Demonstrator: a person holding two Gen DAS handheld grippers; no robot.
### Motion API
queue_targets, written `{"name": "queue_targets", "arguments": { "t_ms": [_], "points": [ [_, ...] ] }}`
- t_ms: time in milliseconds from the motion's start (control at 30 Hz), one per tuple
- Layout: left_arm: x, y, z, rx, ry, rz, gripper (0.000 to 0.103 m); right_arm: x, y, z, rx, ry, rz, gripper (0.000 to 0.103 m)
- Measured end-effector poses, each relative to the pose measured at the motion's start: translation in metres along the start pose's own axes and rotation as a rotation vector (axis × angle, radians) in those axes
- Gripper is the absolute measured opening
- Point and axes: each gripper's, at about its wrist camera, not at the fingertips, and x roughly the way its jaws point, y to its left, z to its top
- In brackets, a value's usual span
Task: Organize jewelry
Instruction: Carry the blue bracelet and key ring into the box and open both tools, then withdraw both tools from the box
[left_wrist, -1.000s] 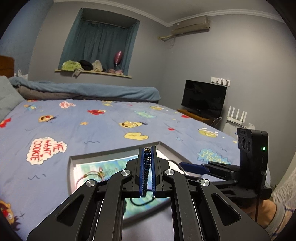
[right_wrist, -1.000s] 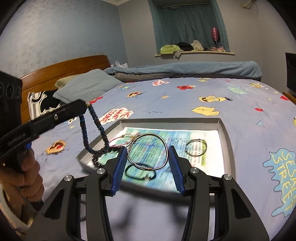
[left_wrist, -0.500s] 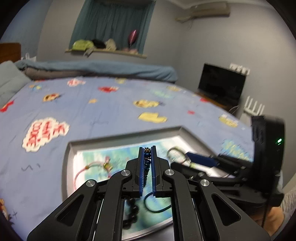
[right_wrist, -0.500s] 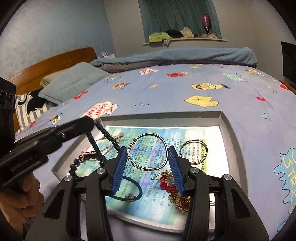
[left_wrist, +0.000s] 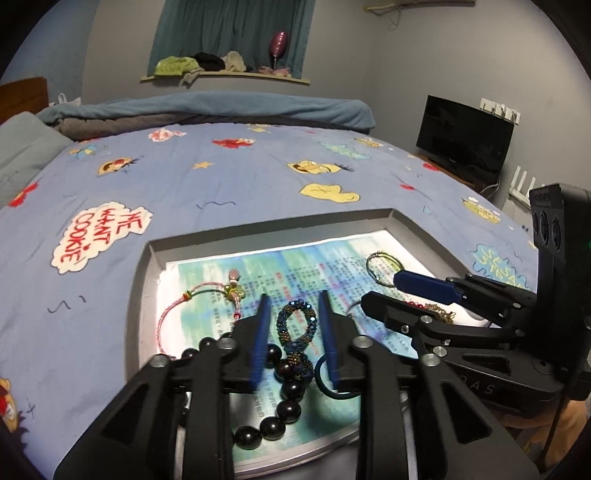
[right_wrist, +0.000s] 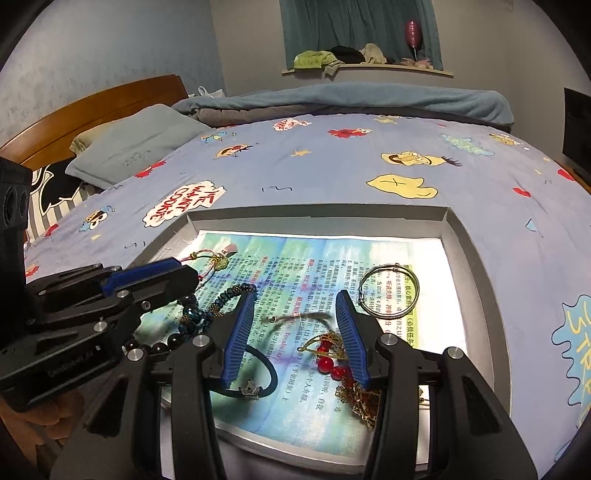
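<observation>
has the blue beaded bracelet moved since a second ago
Yes. The blue beaded bracelet dropped from the left gripper, now open, onto the tray.

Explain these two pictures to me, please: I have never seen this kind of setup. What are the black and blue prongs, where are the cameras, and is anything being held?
There is no robot here. A person holds one handheld gripper in each hand, and a fisheye camera on each looks forward along its two blue-padded fingers. One picture comes from the left gripper, the other from the right gripper; each also sees the other tool at its side.

Both hover over a shallow grey tray lined with printed paper, lying on a cartoon-print bedsheet. In the tray lie a blue beaded bracelet, a string of black beads, a pink cord bracelet, a silver bangle, a dark cord loop and a gold and red ornament.

Both grippers are open and hold nothing.
</observation>
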Motion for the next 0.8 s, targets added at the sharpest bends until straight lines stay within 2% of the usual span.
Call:
{"name": "queue_targets", "arguments": {
  "t_ms": [100,133,267,567,800],
  "points": [
    [-0.007,0.003,0.002,-0.004,-0.018,0.004,0.039,-0.003,0.001,-0.001,-0.005,-0.011,0.005,0.050],
    [-0.009,0.004,0.002,-0.004,-0.026,0.005,0.045,-0.005,0.001,-0.001,-0.008,-0.020,0.009,0.054],
    [-0.020,0.008,0.002,-0.011,-0.064,-0.002,0.069,-0.015,0.001,-0.002,-0.011,-0.051,0.016,0.054],
    [-0.042,0.013,-0.009,0.014,-0.106,0.017,0.086,-0.040,-0.004,-0.009,0.000,-0.111,0.036,0.063],
    [-0.065,0.018,-0.024,0.052,-0.123,0.035,0.090,-0.057,0.002,-0.020,-0.026,-0.122,0.041,0.069]
  ]
}}
